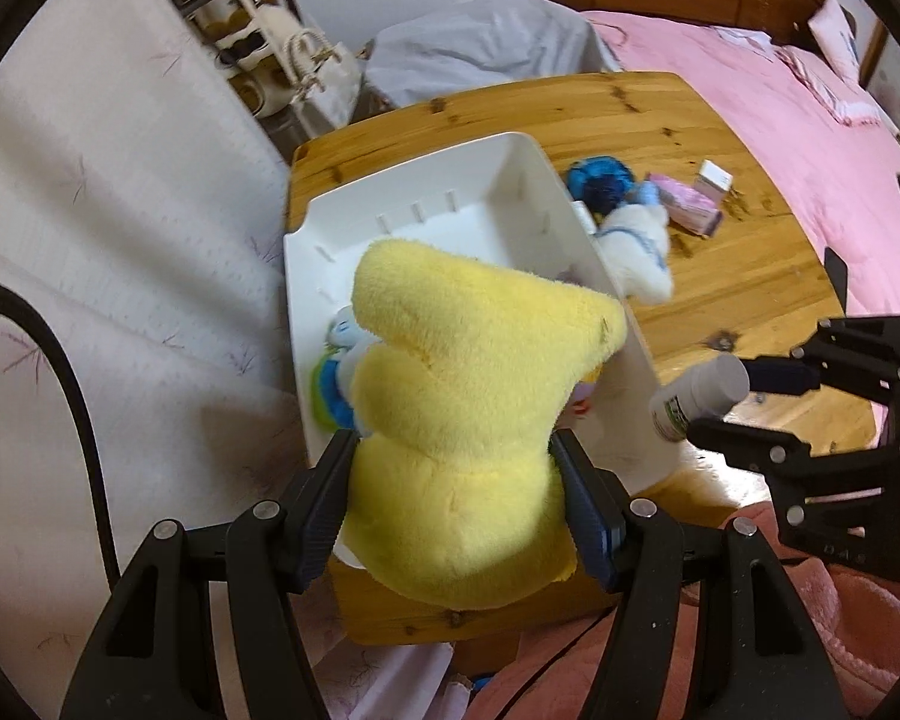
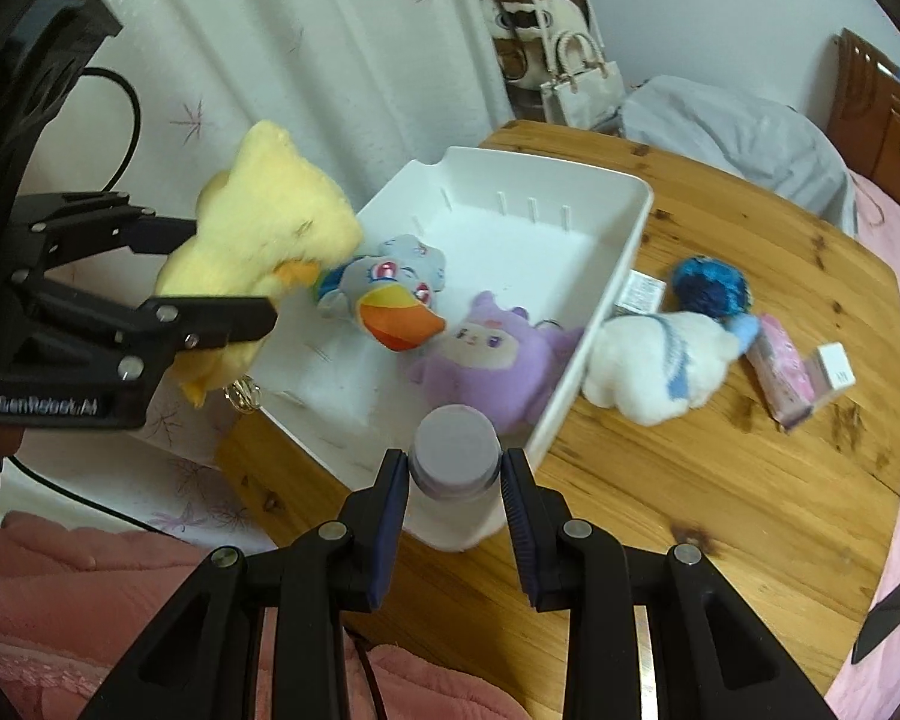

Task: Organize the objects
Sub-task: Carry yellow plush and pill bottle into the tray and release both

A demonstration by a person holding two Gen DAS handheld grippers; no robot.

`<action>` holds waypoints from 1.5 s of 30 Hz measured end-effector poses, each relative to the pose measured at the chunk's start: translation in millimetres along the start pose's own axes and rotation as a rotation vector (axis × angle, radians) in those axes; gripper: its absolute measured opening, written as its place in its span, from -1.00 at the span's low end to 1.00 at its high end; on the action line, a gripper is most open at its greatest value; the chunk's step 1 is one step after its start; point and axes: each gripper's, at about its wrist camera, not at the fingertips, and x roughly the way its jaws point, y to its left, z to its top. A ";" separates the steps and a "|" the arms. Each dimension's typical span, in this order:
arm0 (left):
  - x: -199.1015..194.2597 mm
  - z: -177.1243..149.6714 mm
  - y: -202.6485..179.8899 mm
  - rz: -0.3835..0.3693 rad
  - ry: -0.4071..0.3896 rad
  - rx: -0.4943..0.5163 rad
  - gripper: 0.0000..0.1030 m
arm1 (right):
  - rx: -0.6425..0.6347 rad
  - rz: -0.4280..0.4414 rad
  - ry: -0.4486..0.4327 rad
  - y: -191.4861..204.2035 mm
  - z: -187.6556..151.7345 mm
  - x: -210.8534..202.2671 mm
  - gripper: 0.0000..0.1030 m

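Note:
My left gripper point(image 1: 453, 474) is shut on a yellow plush duck point(image 1: 468, 420) and holds it above the near left end of the white bin point(image 1: 528, 180). The duck point(image 2: 264, 240) and left gripper point(image 2: 234, 276) also show in the right wrist view. My right gripper point(image 2: 455, 471) is shut on a small white bottle with a flat grey-lilac cap point(image 2: 455, 450), just over the bin's near corner point(image 2: 474, 531); the bottle also shows in the left wrist view point(image 1: 699, 393). Inside the bin lie a grey plush with an orange beak point(image 2: 390, 294) and a purple plush point(image 2: 492, 360).
On the wooden table point(image 2: 720, 480) right of the bin lie a white plush point(image 2: 660, 360), a blue fuzzy ball point(image 2: 711, 285), a pink box point(image 2: 783, 372) and a small white box point(image 2: 834, 363). A curtain hangs at left; a pink bed stands at right.

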 end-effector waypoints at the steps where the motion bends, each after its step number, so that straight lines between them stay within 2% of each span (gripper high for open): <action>1: 1.5 -0.2 4.3 0.000 0.000 -0.004 0.32 | -0.002 0.000 0.001 3.9 1.3 2.7 -0.37; 8: 7.5 -1.3 30.7 -0.035 -0.026 -0.030 0.32 | 0.009 -0.018 0.013 26.3 6.5 20.6 -0.37; 21: 6.3 -9.4 41.8 -0.113 -0.064 0.056 0.35 | 0.050 -0.032 0.022 45.7 9.3 40.8 -0.37; 25: -2.6 -9.9 43.8 -0.135 -0.111 0.086 0.35 | 0.070 -0.035 0.018 47.3 9.2 41.4 -0.35; 27: -6.9 -9.4 45.6 -0.153 -0.133 0.097 0.35 | 0.077 -0.040 0.011 47.9 10.1 40.1 -0.25; 29: -8.7 -8.9 48.8 -0.163 -0.143 0.092 0.35 | 0.085 -0.048 0.008 48.6 10.6 38.3 -0.03; 32: -8.3 -7.8 53.8 -0.186 -0.148 0.069 0.36 | 0.089 -0.057 0.008 49.3 10.6 36.5 0.19; 38: -6.0 -4.2 62.8 -0.192 -0.151 0.015 0.36 | 0.062 -0.103 0.021 53.9 7.0 31.2 0.46; 45: -9.7 6.2 62.5 -0.232 -0.173 -0.004 0.36 | 0.066 -0.158 0.026 46.4 1.2 21.8 0.52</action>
